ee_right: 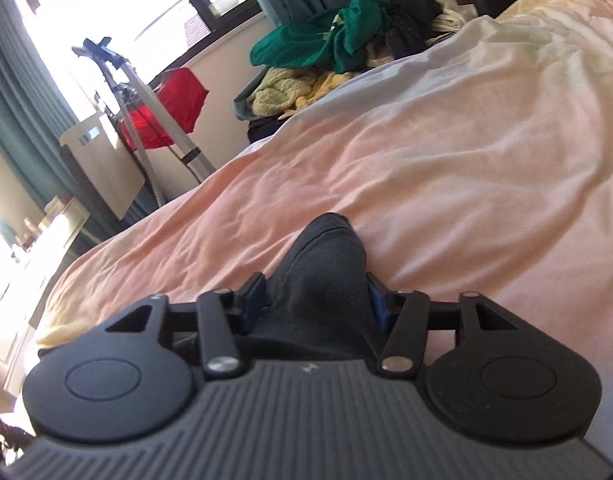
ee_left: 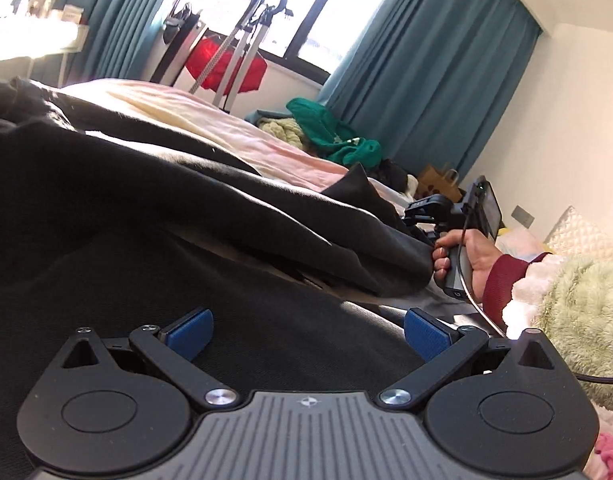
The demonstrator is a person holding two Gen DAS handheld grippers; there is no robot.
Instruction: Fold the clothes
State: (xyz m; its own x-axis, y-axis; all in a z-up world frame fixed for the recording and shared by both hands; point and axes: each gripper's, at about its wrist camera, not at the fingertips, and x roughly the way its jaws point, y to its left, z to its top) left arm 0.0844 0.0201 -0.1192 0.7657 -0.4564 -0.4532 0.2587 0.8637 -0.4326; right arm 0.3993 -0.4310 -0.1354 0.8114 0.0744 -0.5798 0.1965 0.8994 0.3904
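Right gripper (ee_right: pixel 314 300) pinching a bunched corner of the dark grey fabric garment (ee_right: pixel 326 256); left gripper (ee_left: pixel 306 334) spread wide.

The right hand (ee_left: pixel 472 256) grips its handle, angled downward; the rumpled garment sprawls across the pale pink bedsheet (ee_right: pixel 446 160).
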